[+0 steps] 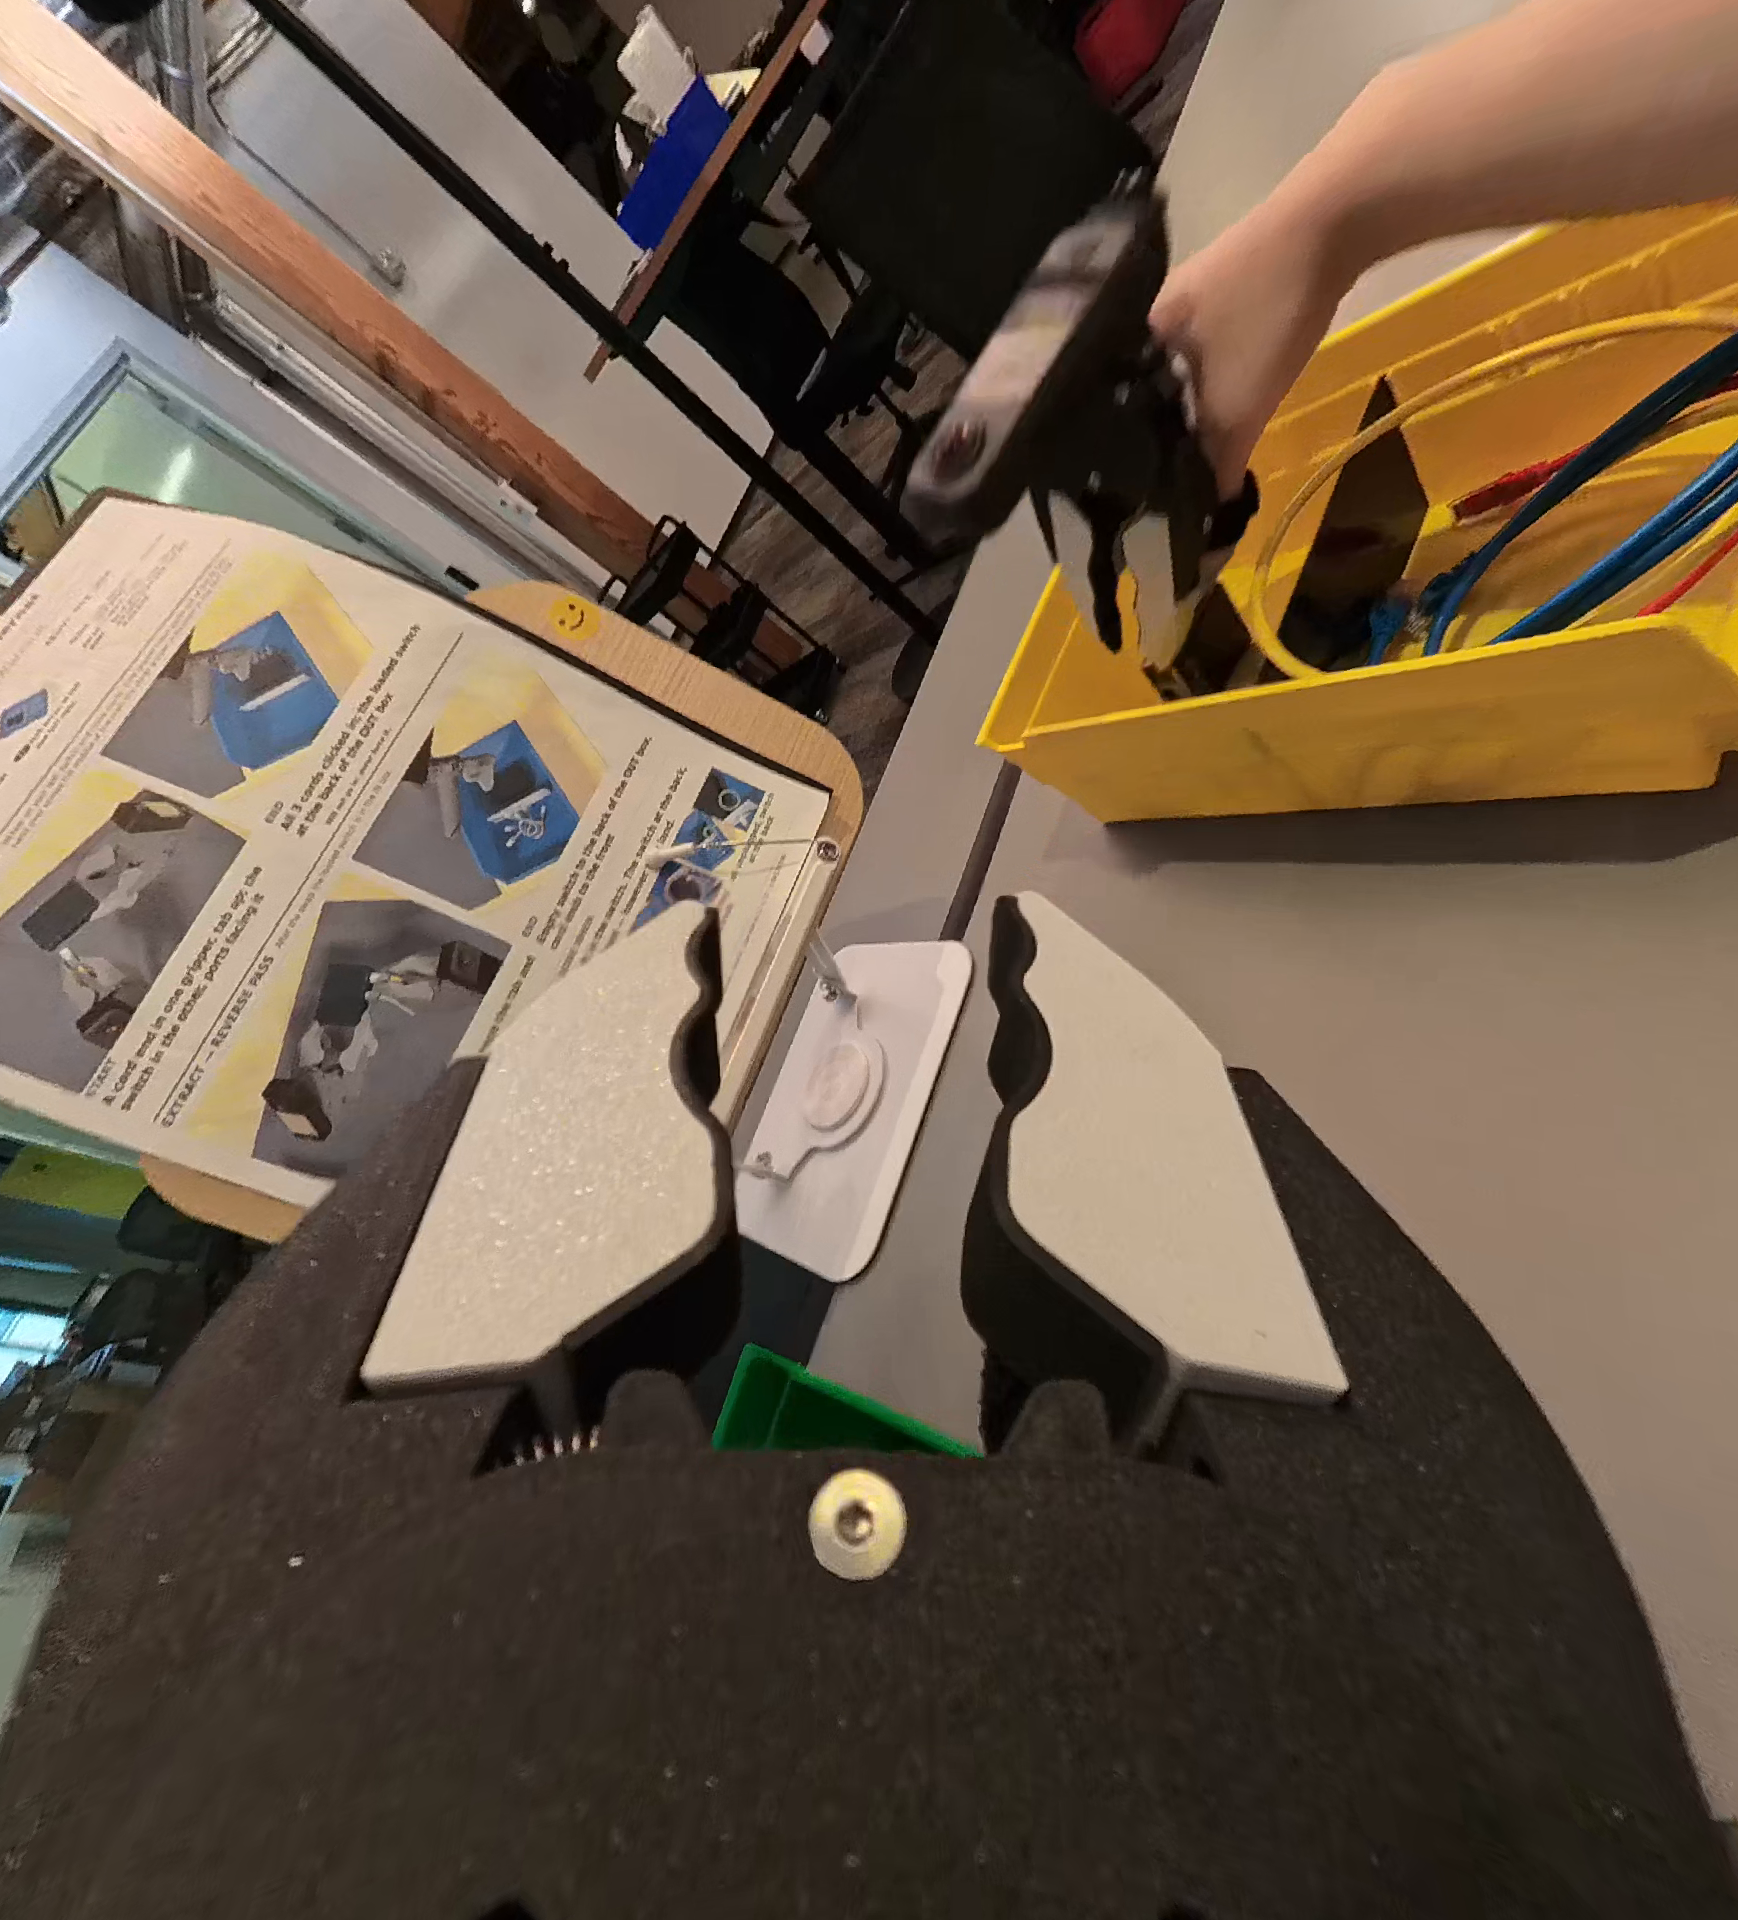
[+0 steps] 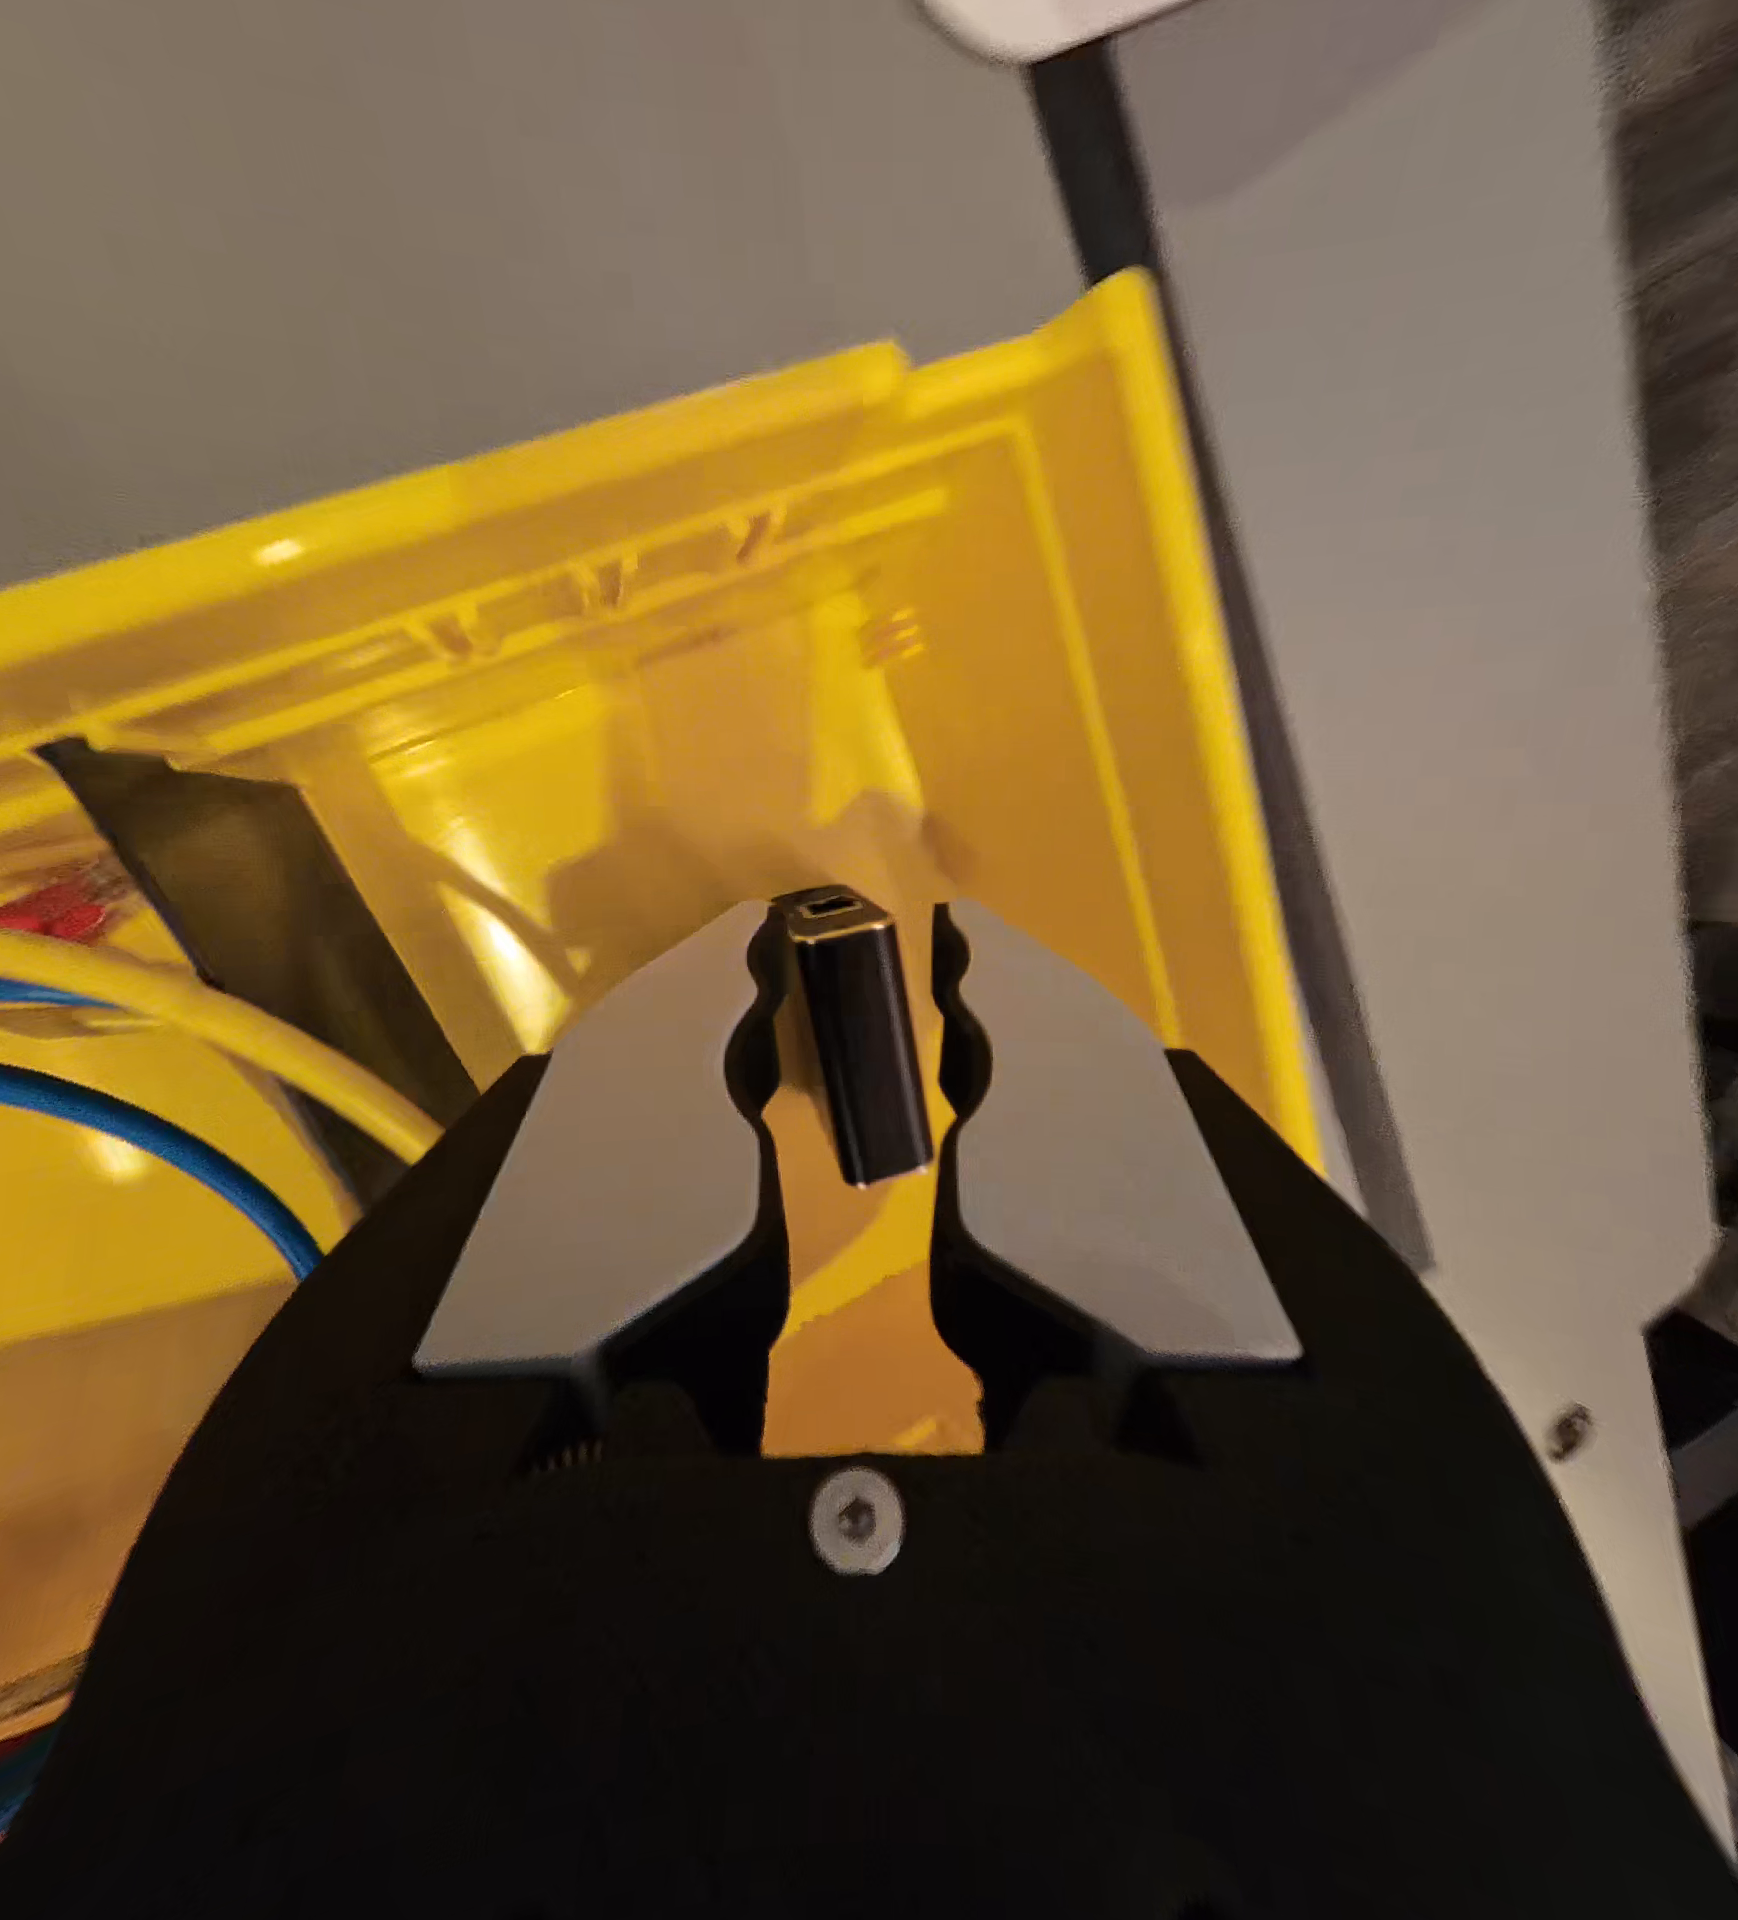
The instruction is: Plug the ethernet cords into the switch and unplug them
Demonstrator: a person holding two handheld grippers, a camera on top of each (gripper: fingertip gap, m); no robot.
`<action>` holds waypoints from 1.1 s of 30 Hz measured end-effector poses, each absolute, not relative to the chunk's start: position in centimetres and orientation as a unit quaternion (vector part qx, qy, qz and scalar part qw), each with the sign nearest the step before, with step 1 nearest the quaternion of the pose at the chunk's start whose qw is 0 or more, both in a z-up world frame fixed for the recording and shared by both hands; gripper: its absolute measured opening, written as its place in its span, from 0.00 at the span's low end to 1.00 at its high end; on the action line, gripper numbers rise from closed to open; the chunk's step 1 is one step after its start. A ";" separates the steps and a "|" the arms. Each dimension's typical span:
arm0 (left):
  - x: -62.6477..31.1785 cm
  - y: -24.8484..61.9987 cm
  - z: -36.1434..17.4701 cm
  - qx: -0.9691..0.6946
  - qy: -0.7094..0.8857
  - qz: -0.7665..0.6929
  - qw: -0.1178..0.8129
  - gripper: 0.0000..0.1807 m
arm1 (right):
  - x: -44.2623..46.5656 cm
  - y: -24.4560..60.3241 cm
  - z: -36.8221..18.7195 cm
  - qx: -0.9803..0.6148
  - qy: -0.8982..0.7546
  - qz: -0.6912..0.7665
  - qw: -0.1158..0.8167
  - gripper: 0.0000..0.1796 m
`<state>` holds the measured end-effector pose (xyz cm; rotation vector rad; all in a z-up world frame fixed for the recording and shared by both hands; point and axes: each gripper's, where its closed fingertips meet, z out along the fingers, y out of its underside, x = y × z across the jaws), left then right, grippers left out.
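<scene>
In the yellow bin (image 2: pixel 636 582): that's where my right gripper (image 2: pixel 849 914) is, nose down at the end of the bin next to the black divider (image 2: pixel 210 862).
Switch (image 2: pixel 860 1049): a little black block sitting between the right fingers. Its long axis runs roughly along them, skewed a bit, and the end with the small port faces away from my camera toward the bin's end wall.
Right fingers: narrowed around the switch. It looks right up against the one on my right, with a thin gap on the other side, so I honestly can't tell if it's clamped.
Left gripper (image 1: pixel 849 935): fingers spread wide, holding nothing, up over the tabletop (image 1: pixel 1364 1143) and well away from the bin.
Cords: blue cords (image 2: pixel 169 1132), a yellow cord (image 2: pixel 252 1029) and a bit of red cord (image 2: pixel 44 914) are looped in the other part of the bin, past the divider.
In the way: the divider and the yellow loop sit just beside the right fingers.
Other stuff: a white plate (image 1: pixel 865 1091) on the tabletop shows between my left fingers, with an instruction sheet (image 1: pixel 273 810) on a wooden board (image 1: pixel 813 800) beside it. A green bin corner (image 1: pixel 803 1403) is under the gripper. The person's hand (image 1: pixel 1229 343) is on the right gripper.
Surface: plain grey tabletop, with a seam by the bin.
Room: wooden beam (image 1: pixel 325 270) and black-framed desks behind, all blurry.
</scene>
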<state>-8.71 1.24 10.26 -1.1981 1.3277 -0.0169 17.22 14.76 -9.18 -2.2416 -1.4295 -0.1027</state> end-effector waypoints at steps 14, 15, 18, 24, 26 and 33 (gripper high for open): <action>-13.6 8.2 8.6 -0.641 0.448 0.223 0.582 0.26 | 14.2 7.6 11.7 -0.750 -0.259 -0.242 0.558 0.32; -14.1 8.5 8.7 -0.646 0.437 0.241 0.578 0.26 | 13.5 6.7 12.1 -0.758 -0.252 -0.245 0.550 0.38; -14.2 8.6 8.3 -0.662 0.426 0.237 0.570 0.25 | 10.3 4.6 13.6 -0.711 -0.288 -0.277 0.579 0.36; -17.8 7.6 8.0 -0.727 0.392 0.195 0.528 0.26 | 9.9 4.3 14.4 -0.680 -0.286 -0.320 0.594 0.33; -20.4 6.4 6.6 -0.799 0.346 0.118 0.477 0.26 | 11.4 4.3 14.8 -0.684 -0.267 -0.327 0.595 0.33; -32.1 3.8 4.9 -0.892 0.190 0.067 0.405 0.29 | 19.5 2.9 12.0 -0.794 -0.182 -0.206 0.542 0.36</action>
